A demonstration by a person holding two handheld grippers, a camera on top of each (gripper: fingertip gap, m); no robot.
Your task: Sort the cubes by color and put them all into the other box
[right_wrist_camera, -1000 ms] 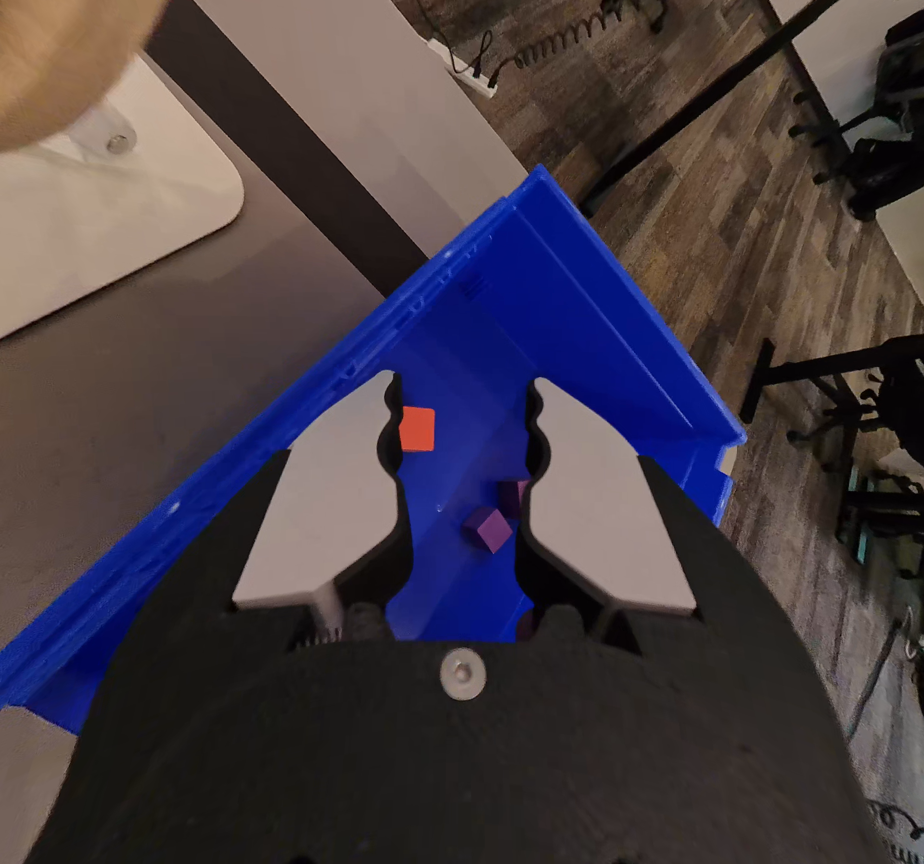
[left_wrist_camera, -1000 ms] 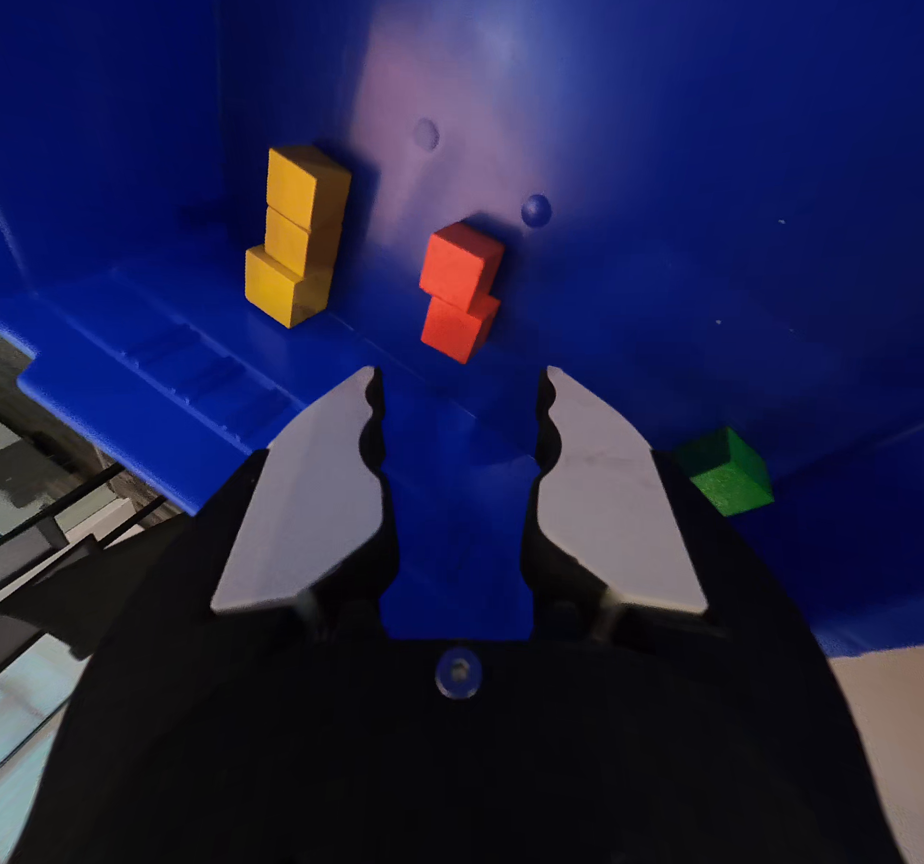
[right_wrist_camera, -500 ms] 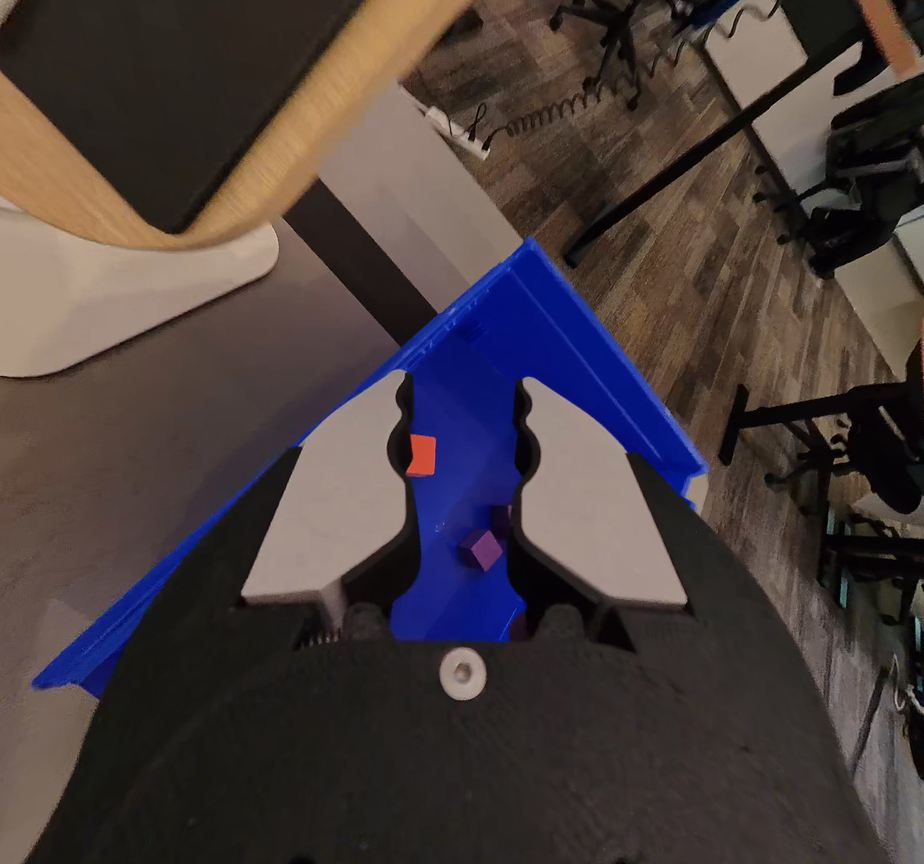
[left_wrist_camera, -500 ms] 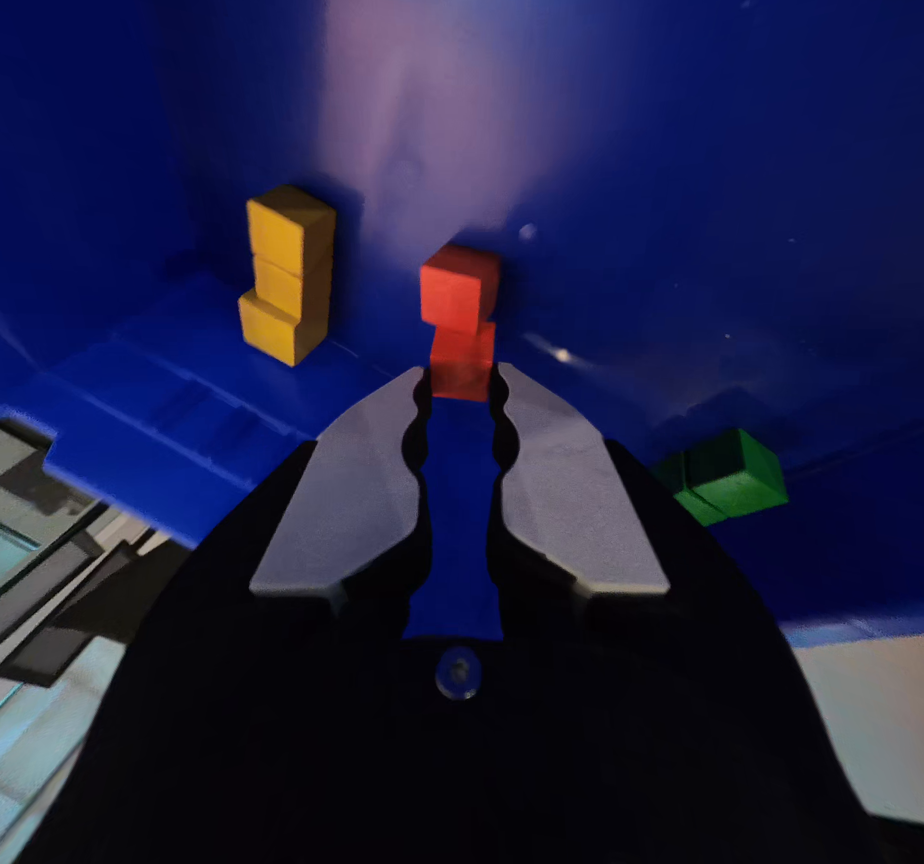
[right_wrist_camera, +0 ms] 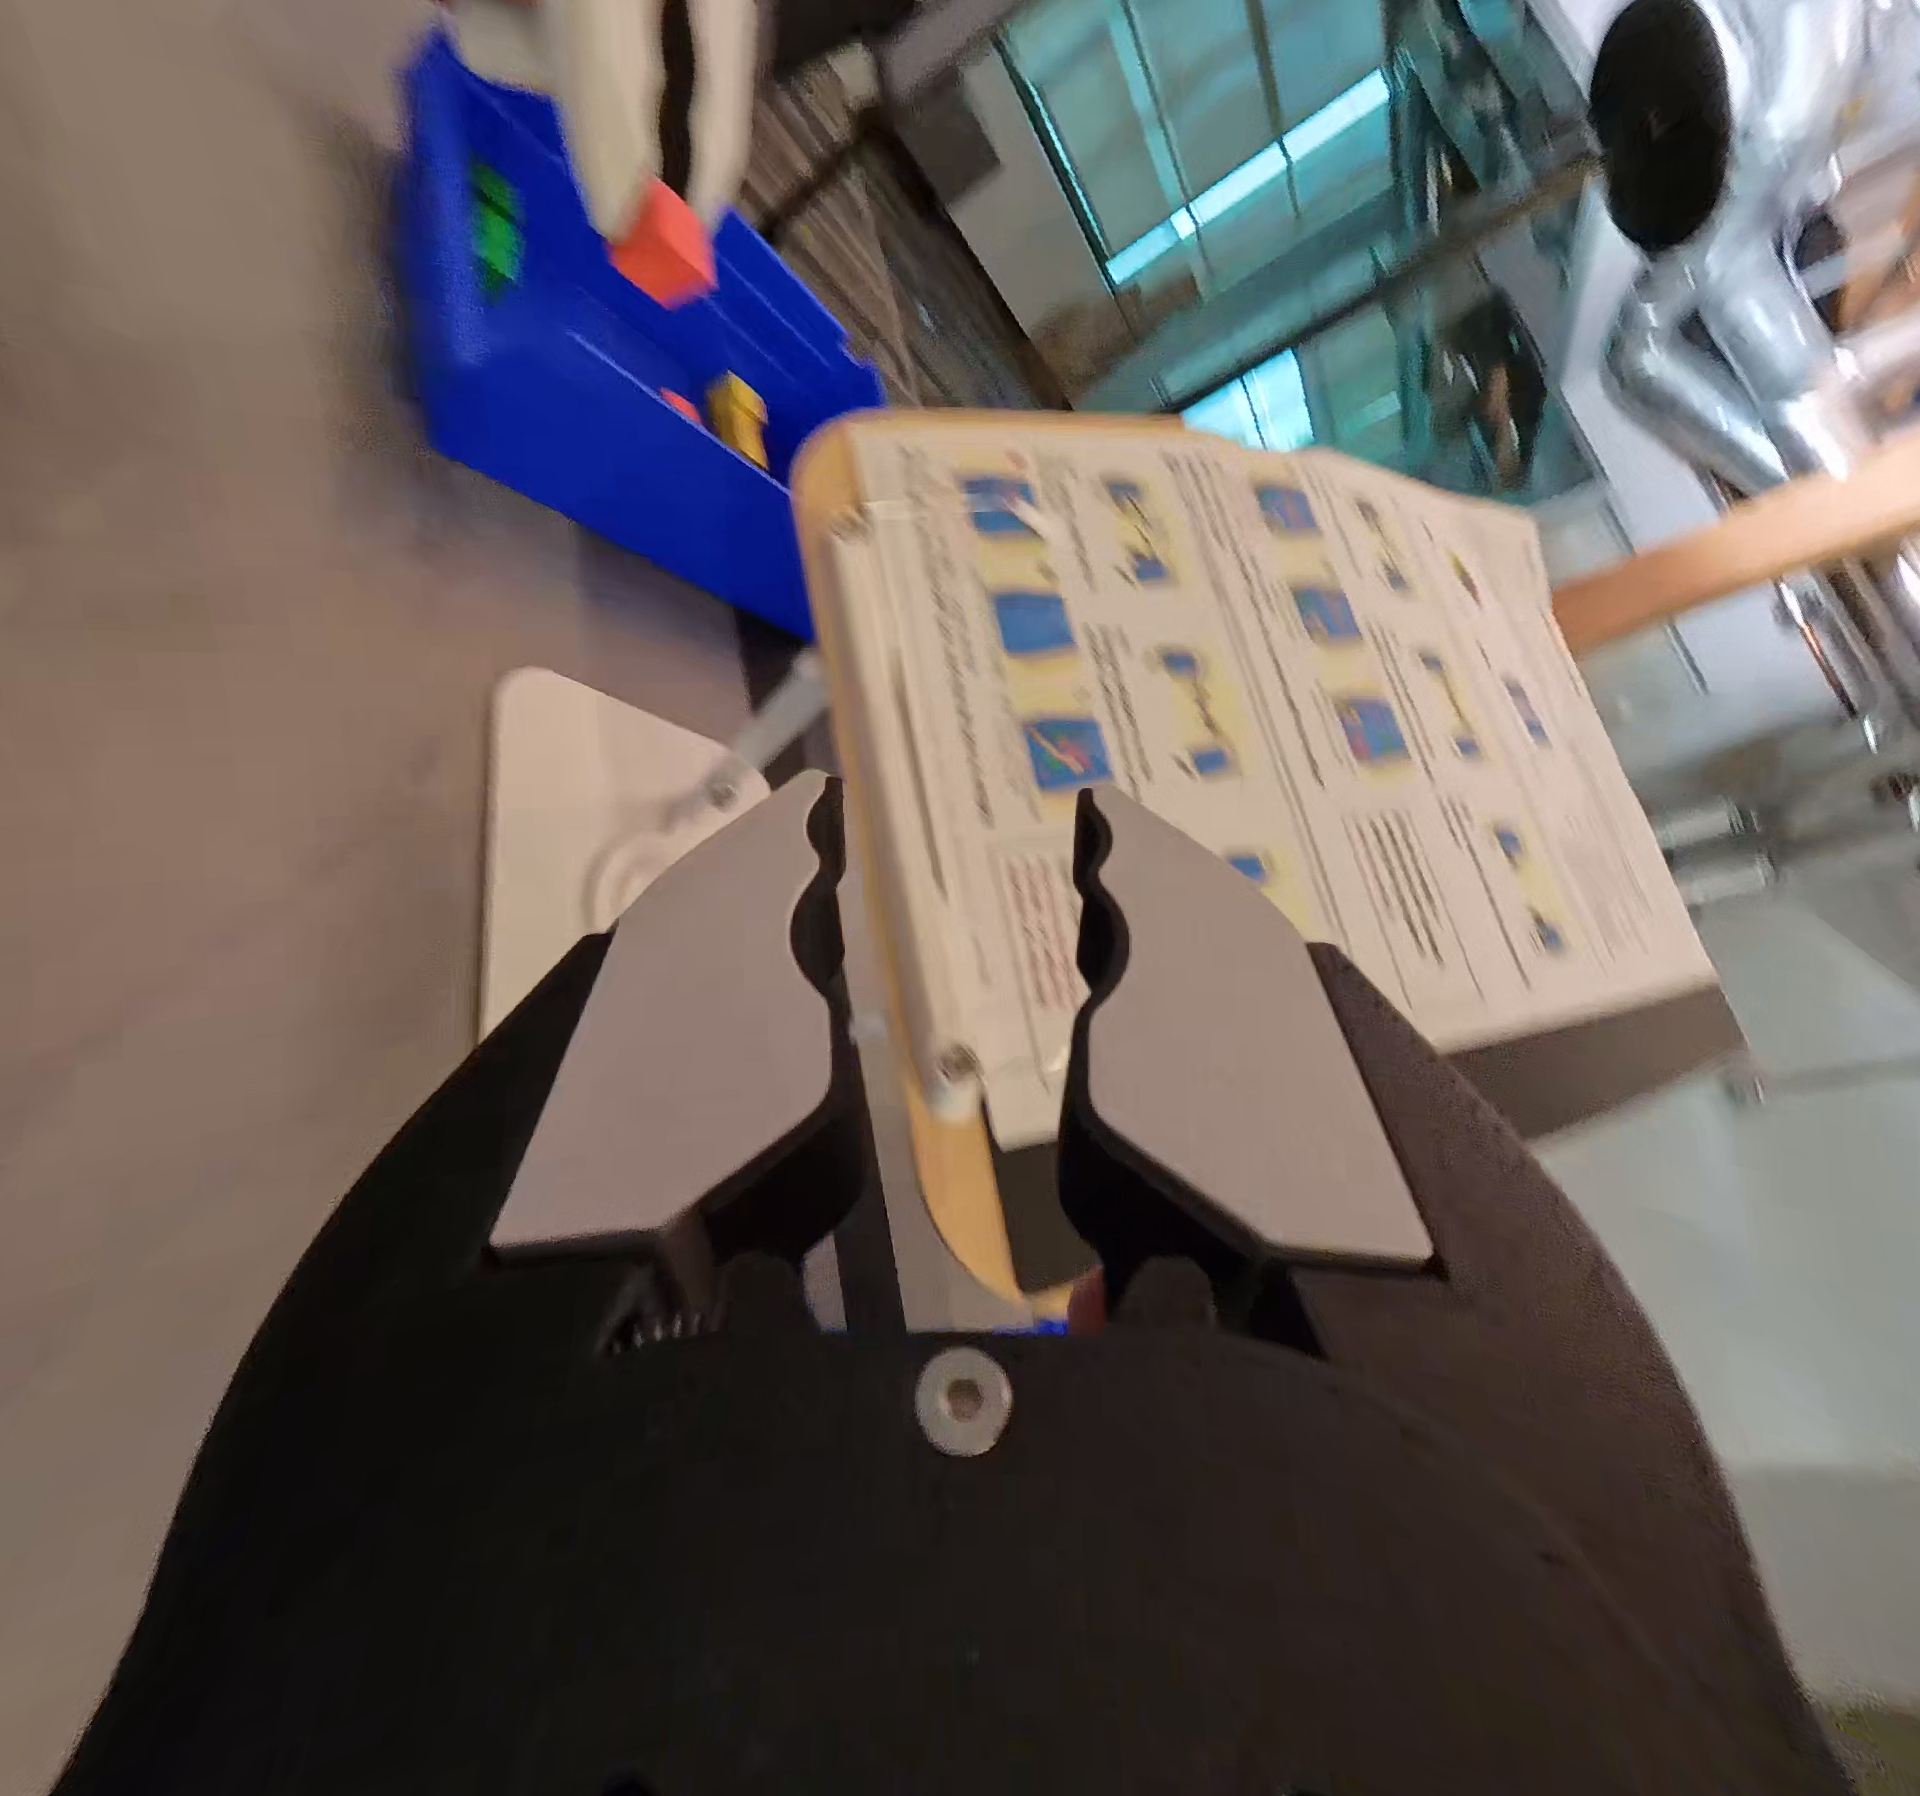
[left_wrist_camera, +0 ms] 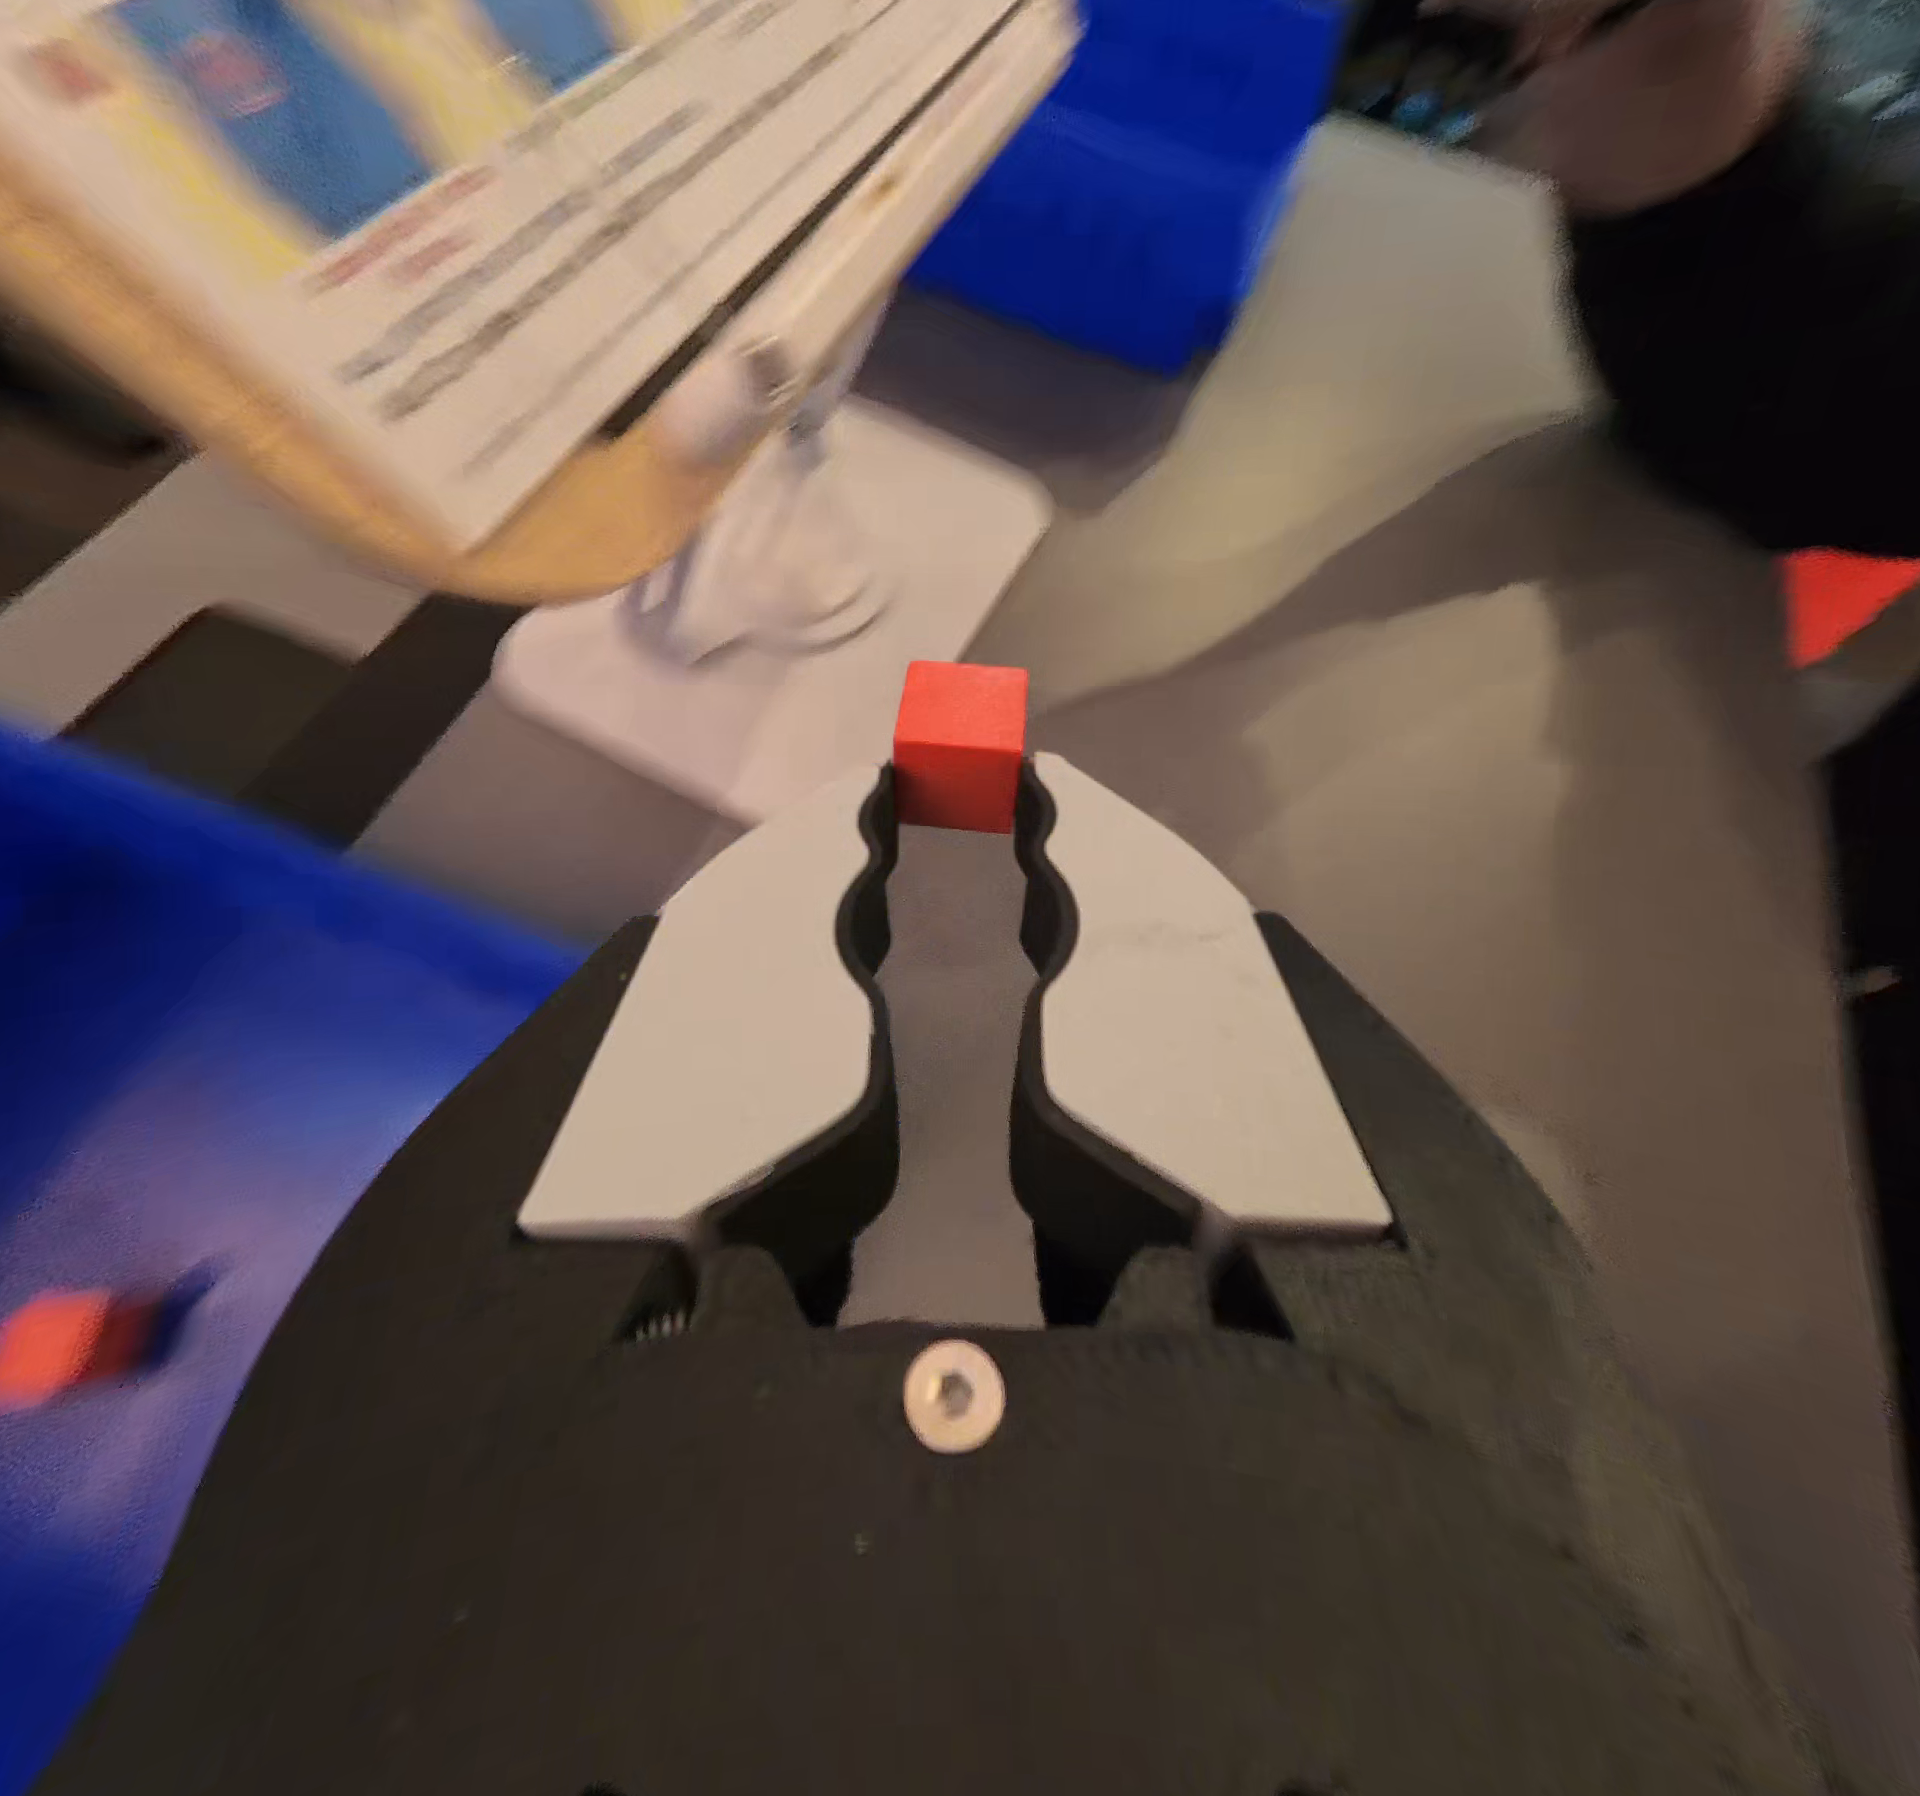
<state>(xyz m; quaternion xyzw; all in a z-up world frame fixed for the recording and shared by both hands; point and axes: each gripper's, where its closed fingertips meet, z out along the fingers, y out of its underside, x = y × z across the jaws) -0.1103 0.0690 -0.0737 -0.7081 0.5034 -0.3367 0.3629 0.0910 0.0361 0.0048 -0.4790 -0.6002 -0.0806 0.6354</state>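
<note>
My left gripper (left_wrist_camera: 958, 772) is shut on a red cube (left_wrist_camera: 958, 759), held at its fingertips above the grey table. A blue box (left_wrist_camera: 156, 1071) lies below at the lower left with another red cube (left_wrist_camera: 47, 1346) in it, blurred. In the right wrist view this gripper (right_wrist_camera: 665, 177) holds the red cube (right_wrist_camera: 665, 240) over the blue box (right_wrist_camera: 582, 437), which contains green cubes (right_wrist_camera: 494, 219), yellow cubes (right_wrist_camera: 738, 411) and a red one (right_wrist_camera: 681, 404). A second blue box (left_wrist_camera: 1122, 188) stands farther off. My right gripper (right_wrist_camera: 956, 801) is open and empty.
A tilted wooden board with printed sheets (right_wrist_camera: 1195, 707) on a white stand base (right_wrist_camera: 561, 790) stands between the two boxes, right in front of my right gripper; it also shows in the left wrist view (left_wrist_camera: 499, 188). A person's hand (left_wrist_camera: 1621, 53) is at the top right.
My left gripper has closed on a red cube in the box and lifted it out, swinging up and away. My right gripper has swung from the box with purple cubes towards the board.
</note>
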